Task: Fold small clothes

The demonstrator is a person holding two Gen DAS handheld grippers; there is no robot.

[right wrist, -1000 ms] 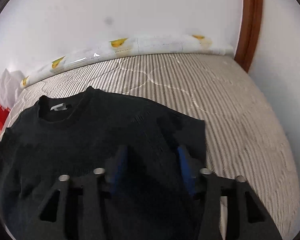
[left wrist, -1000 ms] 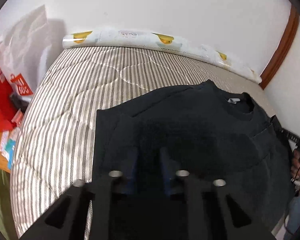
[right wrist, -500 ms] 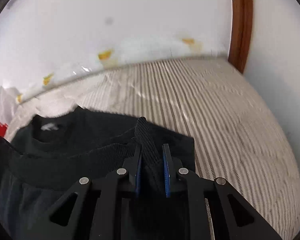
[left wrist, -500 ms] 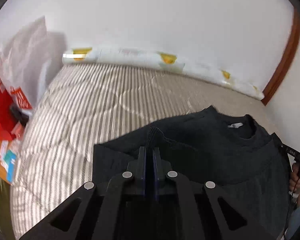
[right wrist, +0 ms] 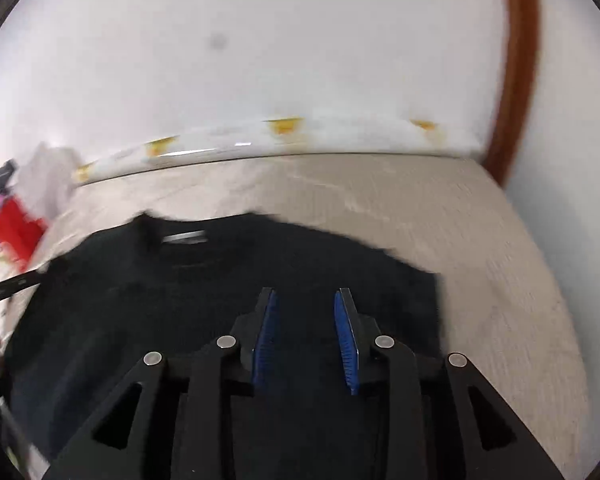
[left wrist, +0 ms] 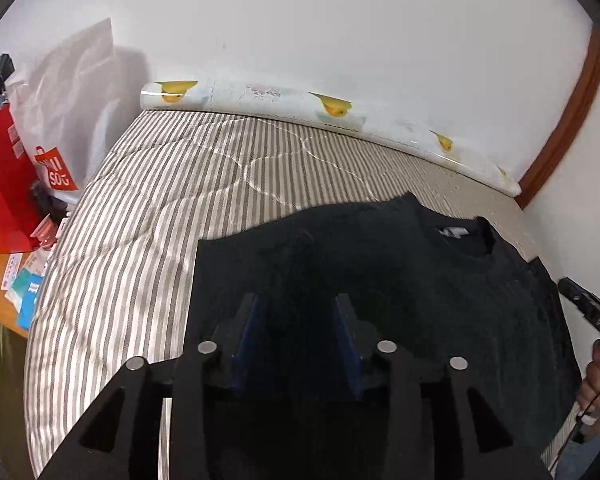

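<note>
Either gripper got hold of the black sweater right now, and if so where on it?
Neither. The left gripper and the right gripper both stand open above the black sweater, with nothing between their pads.

Black sweater [left wrist: 380, 280], grey-striped mattress [left wrist: 160, 200]

Beneath the matt black plastic left gripper [left wrist: 296, 312], which has dull blue pads and shiny metal pins, lies a black sweater [left wrist: 400, 280] of soft, fuzzy knit. Ahead of it stretches a bed [left wrist: 160, 208] in quilted striped cloth with a faint sheen. Beyond that runs a glossy plastic-wrapped roll [left wrist: 284, 104]. To its left stand a crinkled white bag [left wrist: 72, 92] and smooth red bags [left wrist: 4, 184]. Far right, varnished wood trim [left wrist: 560, 120].
</note>
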